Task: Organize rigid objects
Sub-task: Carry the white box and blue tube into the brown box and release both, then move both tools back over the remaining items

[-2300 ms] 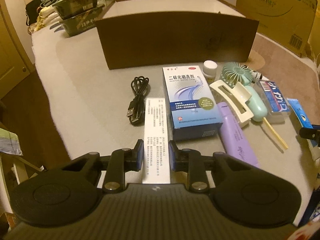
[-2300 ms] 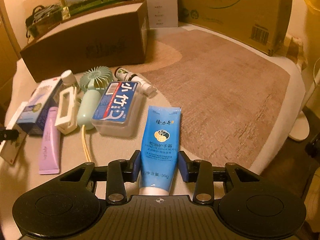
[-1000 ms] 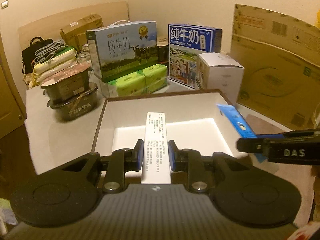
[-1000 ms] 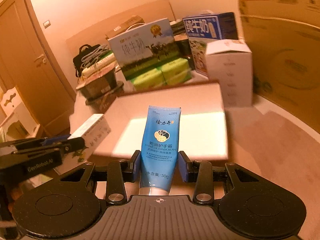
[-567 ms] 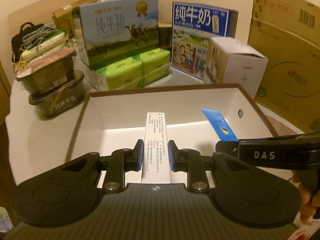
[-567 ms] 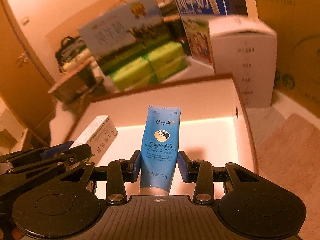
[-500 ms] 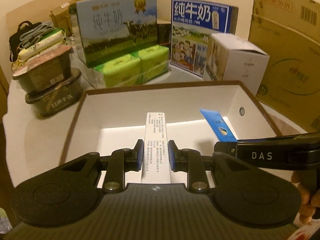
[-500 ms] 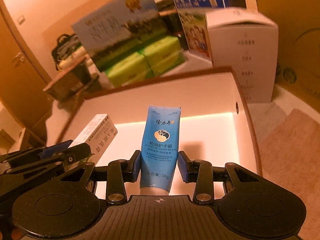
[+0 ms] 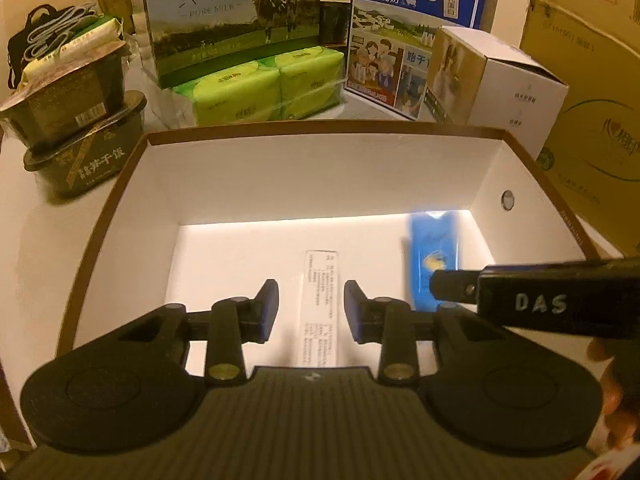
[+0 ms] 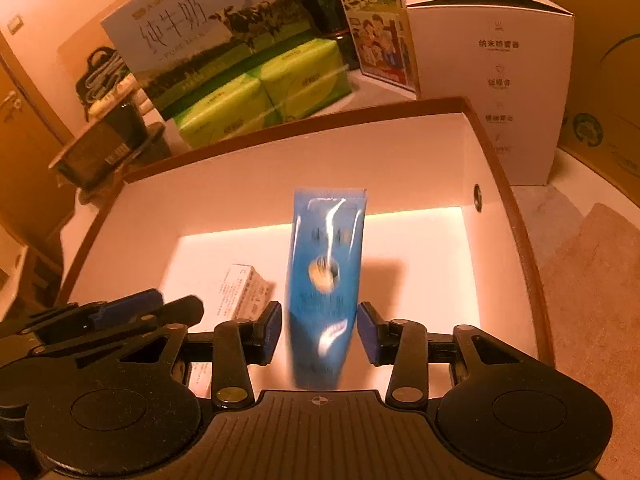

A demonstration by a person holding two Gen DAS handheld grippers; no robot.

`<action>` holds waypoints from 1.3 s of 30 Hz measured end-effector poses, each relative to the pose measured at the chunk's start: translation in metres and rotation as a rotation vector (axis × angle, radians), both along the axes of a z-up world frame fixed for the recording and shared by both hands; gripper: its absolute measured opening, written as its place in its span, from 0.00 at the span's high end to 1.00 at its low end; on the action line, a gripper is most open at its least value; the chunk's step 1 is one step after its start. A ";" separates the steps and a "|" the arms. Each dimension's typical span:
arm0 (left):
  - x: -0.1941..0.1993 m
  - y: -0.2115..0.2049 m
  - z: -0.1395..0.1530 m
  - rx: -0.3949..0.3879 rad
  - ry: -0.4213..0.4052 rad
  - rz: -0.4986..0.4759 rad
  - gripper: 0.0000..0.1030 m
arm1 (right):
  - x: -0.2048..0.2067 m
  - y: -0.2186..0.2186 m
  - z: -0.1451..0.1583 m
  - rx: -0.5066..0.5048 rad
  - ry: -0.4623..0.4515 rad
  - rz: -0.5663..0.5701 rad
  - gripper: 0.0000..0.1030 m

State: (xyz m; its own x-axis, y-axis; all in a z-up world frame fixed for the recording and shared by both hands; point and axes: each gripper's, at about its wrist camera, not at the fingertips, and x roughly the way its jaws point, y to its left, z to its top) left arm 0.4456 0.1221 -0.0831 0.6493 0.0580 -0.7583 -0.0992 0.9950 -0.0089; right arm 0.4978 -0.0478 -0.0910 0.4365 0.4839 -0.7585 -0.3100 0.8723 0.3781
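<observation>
Largest item: the brown-rimmed cardboard box with a white interior (image 9: pixel 320 168) fills the centre of both wrist views. Behind it, along the top of the frames, stand a green-and-white milk carton with a cow picture (image 9: pixel 228 16), a blue milk carton (image 9: pixel 416 20), a white carton (image 9: pixel 516 92) and green tissue packs (image 9: pixel 260 88). None of these appears involved.

Left gripper (image 9: pixel 307 308): jaws are opening and stand apart. The long white printed carton (image 9: pixel 321 304) lies between them without pad contact on either side; a gap shows at both blue pads. It sits low over the box floor at lower centre of the left wrist view, its long axis running straight away from the gripper toward the far wall.

Right gripper (image 10: pixel 318 330): jaws are likewise opening, with clear gaps at both pads. The blue plastic hand-cream tube (image 10: pixel 326 280) is between them, motion-blurred, apparently dropping. Its long axis also runs away from the tongs, crimped end toward the far wall. In the left wrist view the tube (image 9: pixel 430 256) shows right of the white carton, nearer the box's right wall.

Judgement: both articles are released inside the box, side by side and roughly parallel. Each lies directly ahead of and below its own tongs, so the next move for either hand probably calls for backing straight out over the near rim, clear of the walls.
</observation>
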 end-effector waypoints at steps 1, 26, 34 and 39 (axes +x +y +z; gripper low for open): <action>-0.002 0.001 0.000 0.004 0.000 -0.002 0.69 | -0.001 0.001 0.001 -0.003 -0.007 0.005 0.49; -0.139 -0.007 0.088 0.012 -0.104 0.023 0.60 | -0.123 -0.031 0.087 0.055 -0.166 0.071 0.41; -0.197 -0.023 0.100 0.025 -0.112 0.028 0.59 | -0.181 -0.053 0.101 0.041 -0.193 0.081 0.41; -0.229 -0.033 0.099 0.024 -0.109 0.034 0.56 | -0.213 -0.062 0.101 -0.001 -0.199 0.074 0.40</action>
